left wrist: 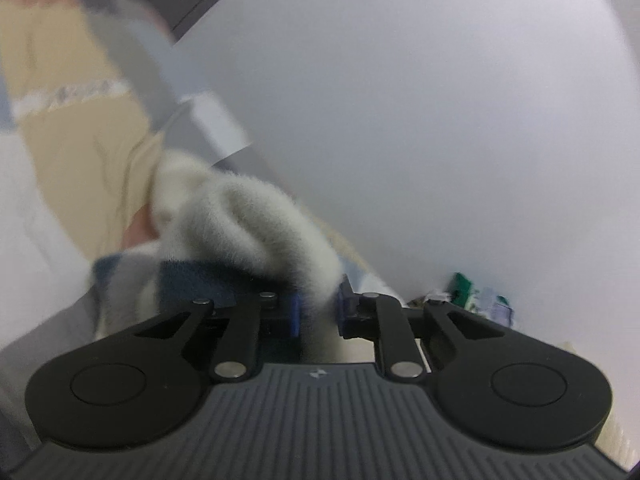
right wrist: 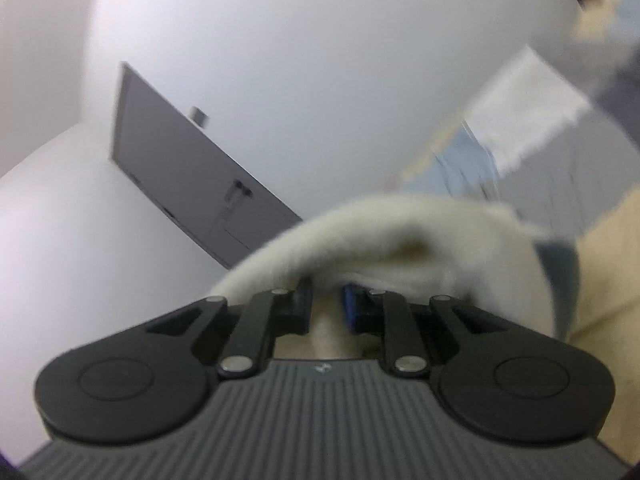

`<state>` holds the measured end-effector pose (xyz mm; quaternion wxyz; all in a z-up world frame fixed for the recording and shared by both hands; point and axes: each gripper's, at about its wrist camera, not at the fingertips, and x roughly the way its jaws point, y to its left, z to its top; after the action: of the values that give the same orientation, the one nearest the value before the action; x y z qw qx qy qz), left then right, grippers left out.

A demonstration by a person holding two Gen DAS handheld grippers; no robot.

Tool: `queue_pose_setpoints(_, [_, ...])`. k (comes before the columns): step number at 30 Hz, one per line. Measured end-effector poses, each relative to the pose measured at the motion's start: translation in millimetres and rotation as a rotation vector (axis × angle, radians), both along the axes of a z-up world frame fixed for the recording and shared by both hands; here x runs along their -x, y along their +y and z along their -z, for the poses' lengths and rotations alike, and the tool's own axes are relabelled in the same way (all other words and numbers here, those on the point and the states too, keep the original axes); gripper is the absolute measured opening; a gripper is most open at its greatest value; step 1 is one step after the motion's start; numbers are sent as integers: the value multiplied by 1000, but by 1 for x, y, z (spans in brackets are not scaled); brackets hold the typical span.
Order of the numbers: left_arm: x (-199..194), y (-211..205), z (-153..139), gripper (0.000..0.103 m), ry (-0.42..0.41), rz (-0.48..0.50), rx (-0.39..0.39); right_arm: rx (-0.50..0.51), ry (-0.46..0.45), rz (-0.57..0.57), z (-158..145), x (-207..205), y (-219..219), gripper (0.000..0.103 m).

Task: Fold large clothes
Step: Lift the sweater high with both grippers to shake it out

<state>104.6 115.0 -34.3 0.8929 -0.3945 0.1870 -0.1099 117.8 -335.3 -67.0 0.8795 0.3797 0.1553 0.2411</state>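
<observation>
Fleece garment pinched by left gripper, also by right gripper

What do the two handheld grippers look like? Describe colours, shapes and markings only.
Both alike: the left gripper and the right gripper have a ribbed dark grey body with a small pale logo, two rounded black lobes, black linkage bars with silver pins, and blue finger pads.
</observation>
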Motion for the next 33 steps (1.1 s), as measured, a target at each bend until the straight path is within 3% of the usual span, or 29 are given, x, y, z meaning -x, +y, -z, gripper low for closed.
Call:
queue_pose_setpoints(6, [48,1,-42,18,-159,25,4,28,-176,5,-52,61,-2,17])
queue_pose_setpoints(18, [133,7,-122,17,-432,35,50,46,-444,-20,-163,140,-7,17])
queue_pose_setpoints(29, [159,8,-271,18,-640,48,-14,114,-714,-24,-312,169,-15,17])
queue_pose_setpoints(33, [144,0,-318,18,-655,56,-46,169,-758,27,-362,159,-15,17])
